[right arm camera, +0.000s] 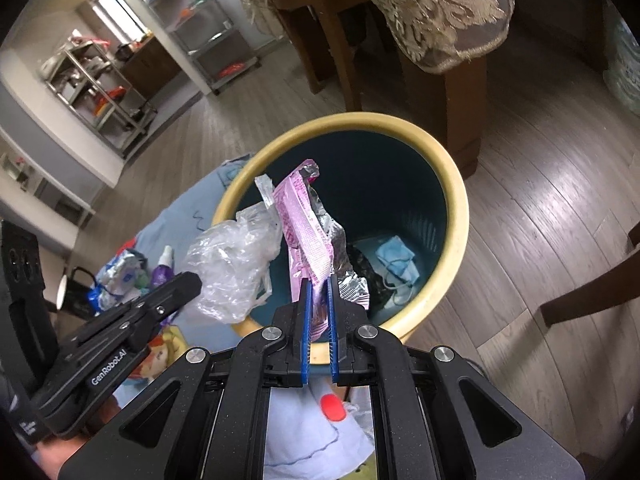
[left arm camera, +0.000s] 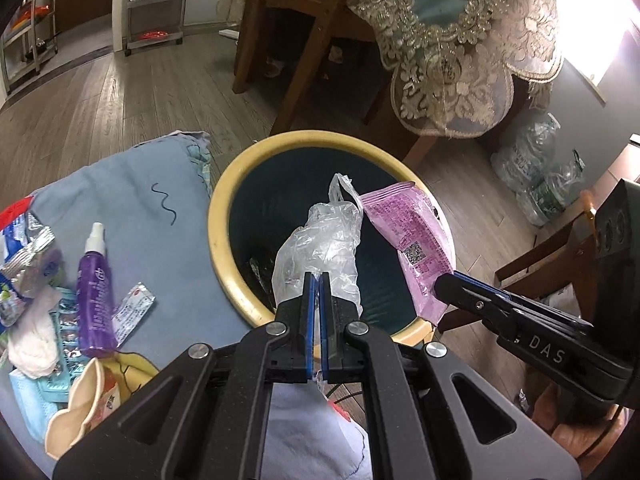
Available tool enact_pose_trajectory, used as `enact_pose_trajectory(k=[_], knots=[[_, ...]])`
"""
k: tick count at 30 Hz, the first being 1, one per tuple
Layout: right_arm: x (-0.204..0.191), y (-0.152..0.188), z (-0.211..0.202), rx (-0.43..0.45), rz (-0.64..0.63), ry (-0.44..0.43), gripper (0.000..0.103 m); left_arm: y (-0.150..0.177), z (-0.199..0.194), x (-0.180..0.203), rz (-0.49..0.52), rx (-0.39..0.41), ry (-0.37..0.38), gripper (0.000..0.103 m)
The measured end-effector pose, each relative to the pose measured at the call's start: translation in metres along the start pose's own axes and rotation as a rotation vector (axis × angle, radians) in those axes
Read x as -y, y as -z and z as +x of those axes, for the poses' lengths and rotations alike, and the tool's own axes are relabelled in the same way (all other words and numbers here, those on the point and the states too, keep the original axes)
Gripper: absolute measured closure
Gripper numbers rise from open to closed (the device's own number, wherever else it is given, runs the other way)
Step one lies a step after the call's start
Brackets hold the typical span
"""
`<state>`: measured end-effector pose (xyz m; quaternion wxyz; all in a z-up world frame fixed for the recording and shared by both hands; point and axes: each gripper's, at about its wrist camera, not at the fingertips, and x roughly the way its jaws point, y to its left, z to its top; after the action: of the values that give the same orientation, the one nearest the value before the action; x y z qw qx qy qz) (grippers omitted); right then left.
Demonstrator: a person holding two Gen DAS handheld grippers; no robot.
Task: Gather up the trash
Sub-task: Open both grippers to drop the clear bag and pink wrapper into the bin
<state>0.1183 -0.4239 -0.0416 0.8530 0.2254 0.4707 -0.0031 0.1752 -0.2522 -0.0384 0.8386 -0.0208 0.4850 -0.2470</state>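
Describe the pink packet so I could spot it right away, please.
Find the round bin with the yellow rim on the wood floor. Two grippers hang over its mouth: the left gripper pinches a clear plastic bag, and the right gripper pinches the pink packet. It is the only pink thing there, flat, covered in small print, with a silver foil inside.
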Motion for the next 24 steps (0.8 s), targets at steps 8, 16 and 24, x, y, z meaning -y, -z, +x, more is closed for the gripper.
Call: enact_pose_trajectory(k=[8, 16, 24], knots=[[0.011, 0.002, 0.019, -0.058, 0.044, 0.012, 0.086, 0.003, 0.015, -0.006, -0.018, -0.026, 0.011, 0.09], [0.008, 0.001, 0.016, -0.046, 0.051, 0.02, 0.066, 0.007, 0.0, -0.013, -0.028, -0.001, 0.023, 0.074], [-0.005, 0.002, 0.008, -0.024, 0.024, 0.002, 0.055, 0.017, -0.044, -0.018, 0.001, 0.055, -0.004, 0.063]])
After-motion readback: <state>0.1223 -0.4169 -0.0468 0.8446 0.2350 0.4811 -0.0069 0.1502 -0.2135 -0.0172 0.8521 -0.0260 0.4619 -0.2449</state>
